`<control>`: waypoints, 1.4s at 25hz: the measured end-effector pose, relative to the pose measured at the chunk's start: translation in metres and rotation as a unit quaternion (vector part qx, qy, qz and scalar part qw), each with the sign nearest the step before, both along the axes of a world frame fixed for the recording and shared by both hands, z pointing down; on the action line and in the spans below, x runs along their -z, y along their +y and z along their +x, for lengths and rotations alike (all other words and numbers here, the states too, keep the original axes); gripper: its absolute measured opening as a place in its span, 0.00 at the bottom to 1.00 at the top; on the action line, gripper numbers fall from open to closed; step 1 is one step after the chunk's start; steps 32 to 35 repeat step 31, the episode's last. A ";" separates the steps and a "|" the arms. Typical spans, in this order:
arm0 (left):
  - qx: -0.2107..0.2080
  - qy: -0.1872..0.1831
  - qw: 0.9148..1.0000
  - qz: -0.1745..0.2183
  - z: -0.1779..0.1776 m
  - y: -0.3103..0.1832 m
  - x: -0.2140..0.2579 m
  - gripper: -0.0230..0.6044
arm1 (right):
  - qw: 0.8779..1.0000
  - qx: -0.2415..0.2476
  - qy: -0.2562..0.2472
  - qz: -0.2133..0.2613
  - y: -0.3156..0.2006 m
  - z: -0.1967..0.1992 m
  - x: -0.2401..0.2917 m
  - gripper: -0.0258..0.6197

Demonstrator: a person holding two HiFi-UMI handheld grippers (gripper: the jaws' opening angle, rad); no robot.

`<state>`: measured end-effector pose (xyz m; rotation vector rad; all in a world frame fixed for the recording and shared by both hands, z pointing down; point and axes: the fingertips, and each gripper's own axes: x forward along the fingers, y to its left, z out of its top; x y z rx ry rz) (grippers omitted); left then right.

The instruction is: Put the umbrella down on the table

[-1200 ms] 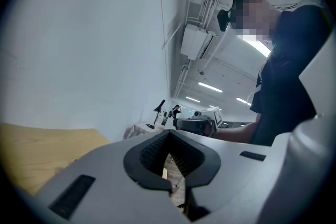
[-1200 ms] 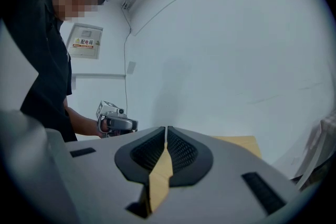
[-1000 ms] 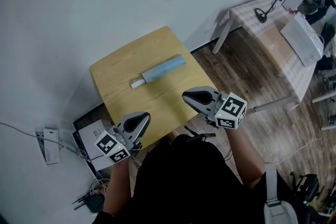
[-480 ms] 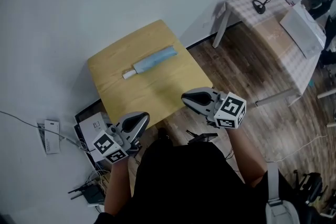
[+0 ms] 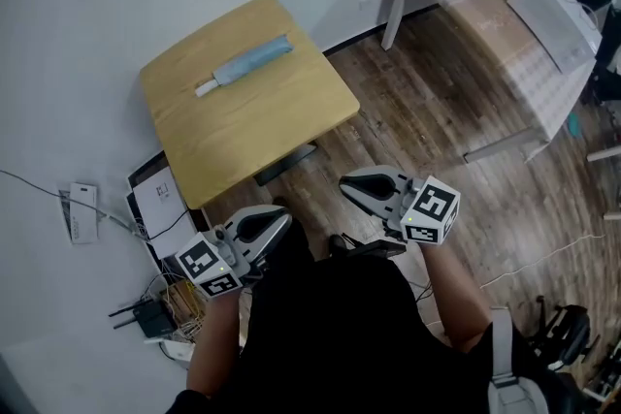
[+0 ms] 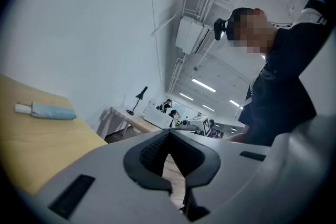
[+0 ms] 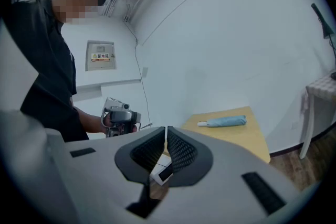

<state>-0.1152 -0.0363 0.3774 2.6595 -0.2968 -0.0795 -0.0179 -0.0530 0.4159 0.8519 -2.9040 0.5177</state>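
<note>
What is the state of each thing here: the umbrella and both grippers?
umbrella: folded, lying flat on the yellow table, not held
left gripper: shut, empty, off the table
right gripper: shut, empty, off the table

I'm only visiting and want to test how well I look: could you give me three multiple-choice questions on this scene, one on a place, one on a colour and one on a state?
1. Where is the umbrella?
A. On the floor
B. Lying on the yellow table
C. Held in a hand-held gripper

2. What colour is the umbrella's fabric?
A. Light blue
B. Red
C. Black

3. How do the jaws of the left hand-held gripper stand?
A. Wide open
B. Shut on the umbrella
C. Shut, with nothing between them

Answers:
1 B: the umbrella lies flat on the tabletop, well away from both grippers.
2 A: the folded fabric is pale blue, with a white handle end.
3 C: the left gripper view shows the pads together with nothing between them.
</note>
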 end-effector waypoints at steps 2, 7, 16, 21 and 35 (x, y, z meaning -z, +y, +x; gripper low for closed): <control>0.006 -0.004 1.000 -0.008 0.004 0.015 -0.004 0.06 | 1.000 0.003 -0.005 -0.008 0.018 0.005 -0.010 0.08; -0.001 -0.016 1.000 -0.016 0.015 0.044 -0.008 0.06 | 1.000 0.000 -0.011 -0.014 0.045 0.019 -0.018 0.08; -0.039 -0.022 0.999 -0.013 0.021 0.058 -0.002 0.06 | 1.000 -0.001 -0.001 0.003 0.058 0.007 -0.003 0.08; -0.040 -0.028 0.999 -0.013 0.005 0.063 -0.004 0.06 | 1.000 0.010 0.007 0.001 0.061 -0.013 -0.008 0.08; -0.057 -0.026 0.998 -0.014 0.007 0.071 -0.013 0.06 | 0.996 -0.052 0.062 -0.046 0.056 0.007 -0.075 0.08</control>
